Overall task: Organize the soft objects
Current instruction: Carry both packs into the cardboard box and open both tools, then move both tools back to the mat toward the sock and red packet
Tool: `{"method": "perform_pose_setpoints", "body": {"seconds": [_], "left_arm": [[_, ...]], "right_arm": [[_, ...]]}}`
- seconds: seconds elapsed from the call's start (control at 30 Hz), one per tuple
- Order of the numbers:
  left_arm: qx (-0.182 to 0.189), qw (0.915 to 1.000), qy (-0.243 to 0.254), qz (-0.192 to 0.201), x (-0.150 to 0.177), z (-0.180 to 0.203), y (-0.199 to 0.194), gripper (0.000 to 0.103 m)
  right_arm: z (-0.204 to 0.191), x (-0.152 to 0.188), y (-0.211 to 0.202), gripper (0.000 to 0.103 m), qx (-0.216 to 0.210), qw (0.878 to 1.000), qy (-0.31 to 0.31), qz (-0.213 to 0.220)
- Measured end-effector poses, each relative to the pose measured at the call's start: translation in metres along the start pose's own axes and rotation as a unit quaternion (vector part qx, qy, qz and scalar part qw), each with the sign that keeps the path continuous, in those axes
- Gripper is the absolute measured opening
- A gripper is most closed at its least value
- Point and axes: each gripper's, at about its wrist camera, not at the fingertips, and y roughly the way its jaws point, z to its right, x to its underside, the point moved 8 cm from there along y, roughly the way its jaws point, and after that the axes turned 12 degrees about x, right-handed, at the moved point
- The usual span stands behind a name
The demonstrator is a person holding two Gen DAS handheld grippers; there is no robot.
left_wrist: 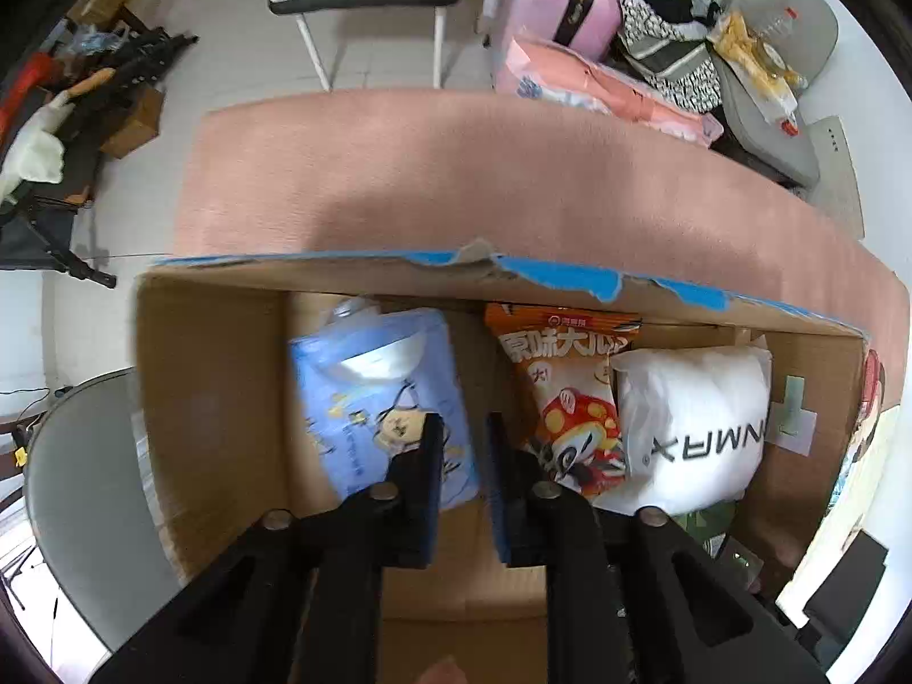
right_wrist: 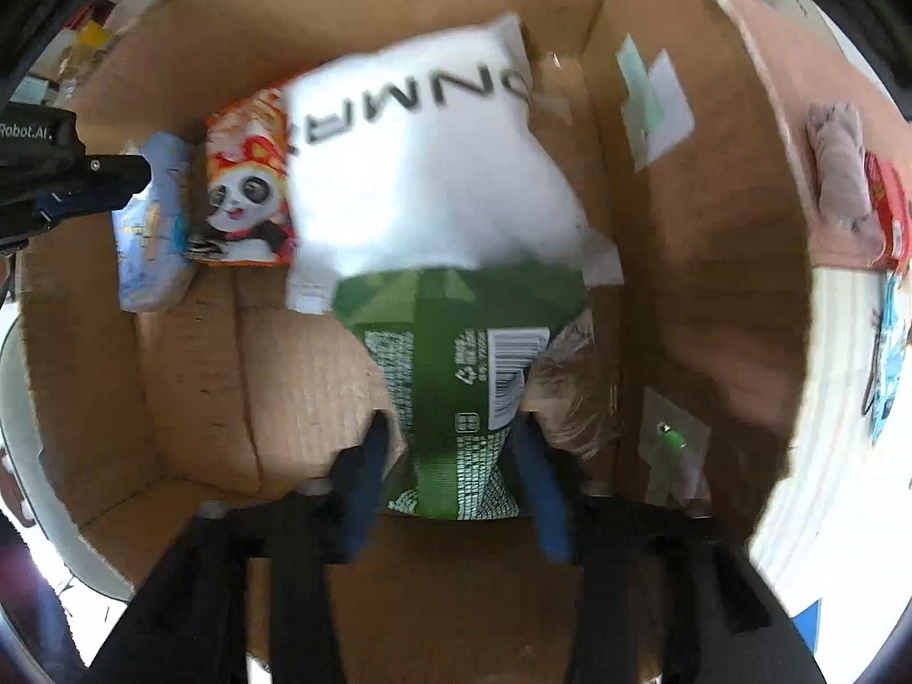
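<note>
- We look down into an open cardboard box [left_wrist: 211, 376] whose far rim carries torn blue tape; it sits on a pink-covered desk [left_wrist: 456, 171].
- Our left tool [left_wrist: 463, 427] hangs over the box floor with its jaws nearly together, a slim gap between them. Nothing sits in that gap.
- Just beside the left tool's fingers lies a light blue soft pack [left_wrist: 382, 404], tilted, on the box floor. We cannot tell whether one finger touches its near edge.
- To the right of the blue pack is an orange snack bag [left_wrist: 570, 393] with a cartoon panda, and touching that, a white pillow-like pouch [left_wrist: 695, 427] with dark lettering. Both lie against the far wall of the box.
- In the right wrist view, our right tool [right_wrist: 450, 439] has its jaws set about halfway apart, on either side of a green packet [right_wrist: 461, 376] with a barcode. The blue pads stand a little off its sides rather than pressing it; the blur leaves contact uncertain.
- The green packet lies inside the box, its far end tucked under the white pouch.
- A brownish crumpled bag [right_wrist: 575, 393] lies just beside the green packet, near the right-hand finger.
- The left tool shows at the left edge of this view, above the blue pack.
</note>
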Motion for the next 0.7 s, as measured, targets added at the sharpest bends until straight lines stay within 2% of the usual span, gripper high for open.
{"method": "perform_pose_setpoints", "body": {"seconds": [0.03, 0.1, 0.2, 0.27, 0.3, 0.33, 0.43, 0.7], "left_arm": [[0.0, 1.0, 0.001, 0.007, 0.003, -0.001, -0.006, 0.019], [-0.002, 0.9995, 0.007, 0.03, 0.01, -0.001, -0.024, 0.026], [0.003, 0.9981, 0.007, 0.061, 0.022, -0.001, -0.047, 0.042], [0.002, 0.9962, 0.01, 0.087, 0.033, -0.001, -0.063, 0.071], [0.001, 0.995, 0.012, 0.1, 0.038, -0.001, -0.07, 0.078], [-0.002, 0.9935, 0.018, 0.113, 0.047, -0.002, -0.078, 0.088], [-0.027, 0.9909, 0.019, 0.13, 0.071, -0.011, -0.089, 0.093], [-0.037, 0.987, 0.005, 0.156, 0.127, -0.022, -0.106, 0.093]], "right_arm": [[0.001, -0.001, -0.007, 0.071, -0.005, 1.0, -0.001, 0.005], [-0.003, -0.003, -0.024, 0.074, -0.013, 1.0, -0.007, 0.016], [-0.004, -0.003, -0.047, 0.085, -0.012, 0.999, -0.017, 0.034], [-0.004, -0.003, -0.059, 0.096, -0.007, 0.998, -0.026, 0.049], [-0.004, -0.003, -0.066, 0.102, -0.005, 0.998, -0.032, 0.057], [-0.005, -0.002, -0.071, 0.103, -0.005, 0.997, -0.037, 0.065], [-0.004, 0.005, -0.082, 0.103, 0.002, 0.995, -0.05, 0.085], [0.021, 0.038, -0.11, 0.103, -0.004, 0.991, -0.042, 0.127]]}}
